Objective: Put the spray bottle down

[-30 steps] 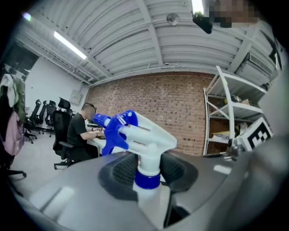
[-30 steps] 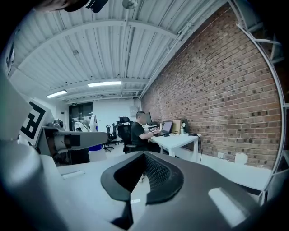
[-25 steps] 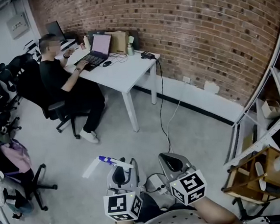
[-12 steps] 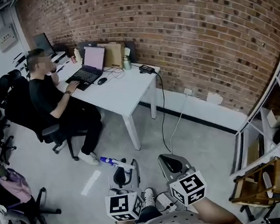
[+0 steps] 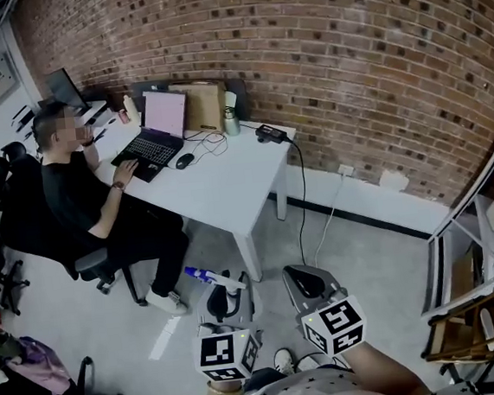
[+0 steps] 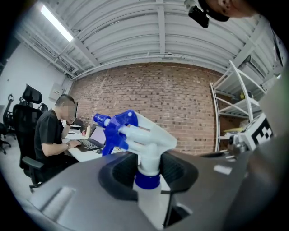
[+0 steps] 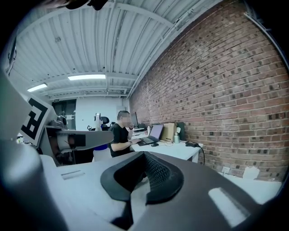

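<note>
The spray bottle [image 6: 143,144] stands upright between the jaws of the left gripper [image 5: 229,296], which are clamped on its neck just under the blue collar. Its white trigger head sits above the pads and its blue nozzle points left. Gripping there likely lets the wide head rest on the pads, so the bottle cannot slide down. The gripper points level, which keeps the bottle vertical and ready to be stood on its base. It hangs over the grey floor [image 5: 367,267], close in front of the person. Just to the right, the right gripper [image 5: 306,284] has its jaws together on nothing, apparently kept free. Farther off is a white table [image 5: 228,181]. Its near right part is bare and looks the likely landing spot, while a seated person [image 5: 82,199] works at a laptop [image 5: 155,130] on its far left side.
</note>
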